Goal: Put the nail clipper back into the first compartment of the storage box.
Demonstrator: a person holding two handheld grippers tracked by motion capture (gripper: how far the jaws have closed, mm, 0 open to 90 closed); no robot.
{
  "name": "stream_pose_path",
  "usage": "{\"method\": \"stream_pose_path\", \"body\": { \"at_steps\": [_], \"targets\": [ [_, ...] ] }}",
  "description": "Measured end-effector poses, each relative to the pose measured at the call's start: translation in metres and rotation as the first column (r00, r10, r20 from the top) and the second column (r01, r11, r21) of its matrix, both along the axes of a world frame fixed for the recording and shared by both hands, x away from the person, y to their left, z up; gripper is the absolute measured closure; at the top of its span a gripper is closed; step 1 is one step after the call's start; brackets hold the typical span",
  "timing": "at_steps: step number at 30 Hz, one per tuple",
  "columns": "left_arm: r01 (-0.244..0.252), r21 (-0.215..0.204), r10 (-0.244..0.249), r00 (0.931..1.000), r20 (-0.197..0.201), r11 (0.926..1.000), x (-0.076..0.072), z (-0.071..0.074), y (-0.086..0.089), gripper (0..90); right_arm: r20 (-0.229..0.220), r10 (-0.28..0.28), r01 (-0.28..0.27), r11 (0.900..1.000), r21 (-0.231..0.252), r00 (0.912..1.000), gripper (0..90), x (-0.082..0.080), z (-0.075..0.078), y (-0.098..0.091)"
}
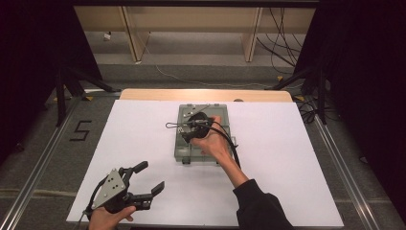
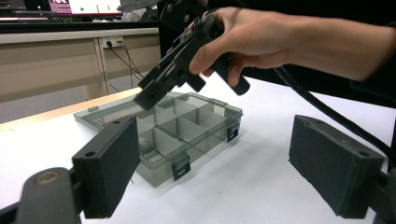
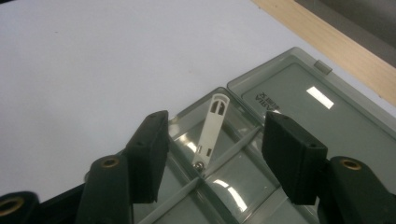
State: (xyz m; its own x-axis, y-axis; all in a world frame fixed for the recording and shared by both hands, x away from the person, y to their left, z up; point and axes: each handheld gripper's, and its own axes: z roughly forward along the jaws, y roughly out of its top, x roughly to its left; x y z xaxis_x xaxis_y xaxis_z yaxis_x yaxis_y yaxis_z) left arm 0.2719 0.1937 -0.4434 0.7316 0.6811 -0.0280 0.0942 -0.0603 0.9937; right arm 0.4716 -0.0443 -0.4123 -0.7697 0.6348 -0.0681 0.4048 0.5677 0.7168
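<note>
The white clip [image 3: 210, 133] lies slanted in a far corner compartment of the grey box [image 3: 243, 186], its metal end propped on a divider, beside the box's open lid [image 3: 322, 112]. In the right gripper view it sits between that gripper's jaws, toward twelve o'clock, untouched. The right gripper [image 1: 190, 128] is half open and holds nothing; best lift straight clear, so a pad cannot snag the clip or dividers. The left gripper [image 1: 147, 178] rests wide and empty on the white surface [image 1: 287, 158], at seven o'clock from the box.
</note>
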Motion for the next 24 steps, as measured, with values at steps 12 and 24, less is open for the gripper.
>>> {"method": "stream_pose_path", "body": {
  "at_steps": [12, 24],
  "targets": [
    [-0.003, -0.004, 0.003, 1.0000, 0.001, 1.0000, 0.000, 0.000, 0.000, 15.9, 0.037, 0.068, -0.068, 0.9977, 0.001, 0.9970, 34.5, -0.019, 0.016, -0.002],
    [-0.001, 0.003, 0.001, 1.0000, 0.004, 1.0000, 0.001, 0.000, 0.000, 15.9, 0.060, 0.078, -0.079, 0.9968, 0.015, 0.9952, 32.1, -0.030, 0.025, -0.010]
  ]
}}
